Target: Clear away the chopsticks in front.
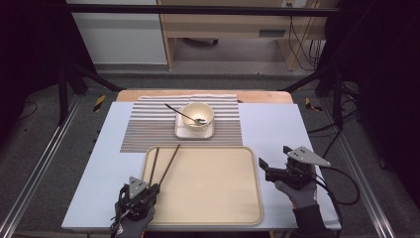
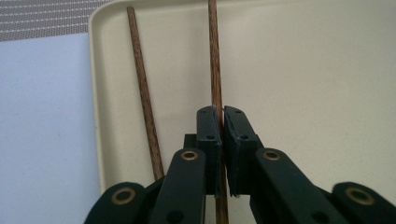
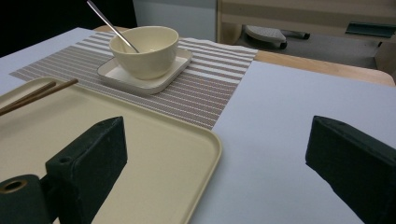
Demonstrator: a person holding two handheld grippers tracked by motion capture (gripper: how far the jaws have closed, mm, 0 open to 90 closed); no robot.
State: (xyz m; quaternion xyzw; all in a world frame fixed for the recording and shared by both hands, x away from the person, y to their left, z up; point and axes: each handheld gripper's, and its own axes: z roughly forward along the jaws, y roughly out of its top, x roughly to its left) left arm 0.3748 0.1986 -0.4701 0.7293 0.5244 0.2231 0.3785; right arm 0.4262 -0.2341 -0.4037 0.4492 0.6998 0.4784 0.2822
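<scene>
While clamped, left gripper [image 2: 222, 122] pinches chopstick [image 2: 215, 60] — firmly.

Fingers [image 2: 223, 122] tight on a chopstick [image 2: 214, 60]

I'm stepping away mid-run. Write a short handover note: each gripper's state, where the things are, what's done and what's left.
Left gripper: jaws shut on one chopstick over the tray's left part.
Right gripper: jaws open, holding nothing, at the tray's right edge.
Second chopstick lies on the tray beside the held one, its far end over the rim.
Bowl with spoon sits on a square plate on the striped mat.
Done: one chopstick gripped.
Left: probably set it down or move it.
</scene>
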